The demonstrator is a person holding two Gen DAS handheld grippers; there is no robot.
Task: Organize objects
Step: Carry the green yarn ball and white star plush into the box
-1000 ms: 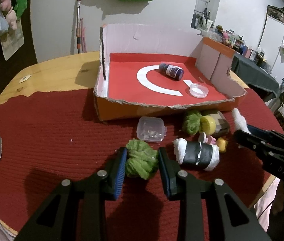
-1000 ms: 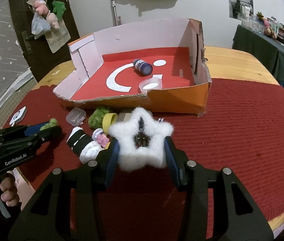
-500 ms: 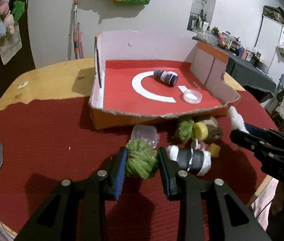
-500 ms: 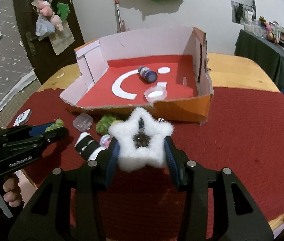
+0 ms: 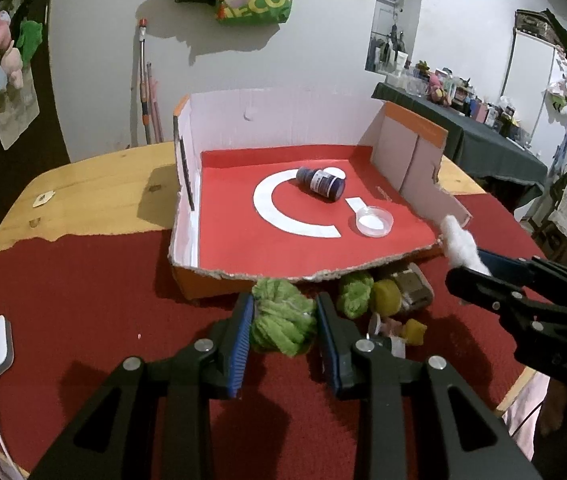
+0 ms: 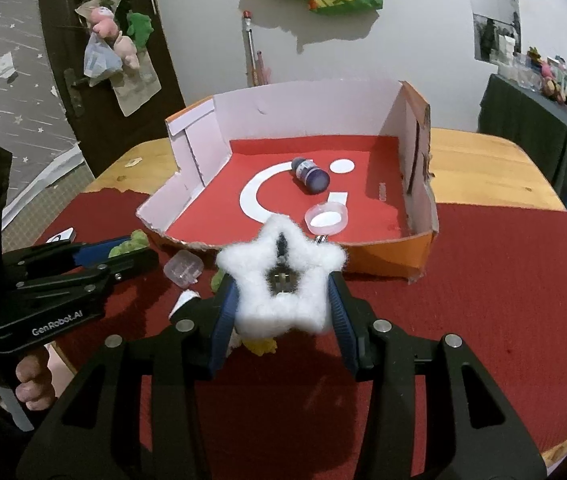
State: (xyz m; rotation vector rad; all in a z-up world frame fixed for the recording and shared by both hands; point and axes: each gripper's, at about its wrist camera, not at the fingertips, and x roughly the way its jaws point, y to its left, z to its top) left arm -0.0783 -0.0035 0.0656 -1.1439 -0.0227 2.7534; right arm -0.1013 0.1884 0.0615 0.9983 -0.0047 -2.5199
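In the cardboard box (image 5: pixel 407 156) I see only a dark bottle (image 5: pixel 320 183) and a small lid (image 5: pixel 370 221). My left hand-held gripper (image 5: pixel 283 322) clamps a green yarn ball (image 5: pixel 281 320), my right hand-held gripper (image 6: pixel 282 302) a white fluffy star (image 6: pixel 283 280); several items (image 5: pixel 383 296) wait on the worktop (image 5: pixel 83 280).

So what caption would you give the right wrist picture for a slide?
Right gripper holding a fluffy white star before the cardboard box, where a dark bottle lies.

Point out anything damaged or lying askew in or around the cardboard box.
The cardboard box has a ragged, torn front edge and a torn right wall. Inside it, the dark bottle lies on its side across the white arc rather than standing. Nothing looks spilled.
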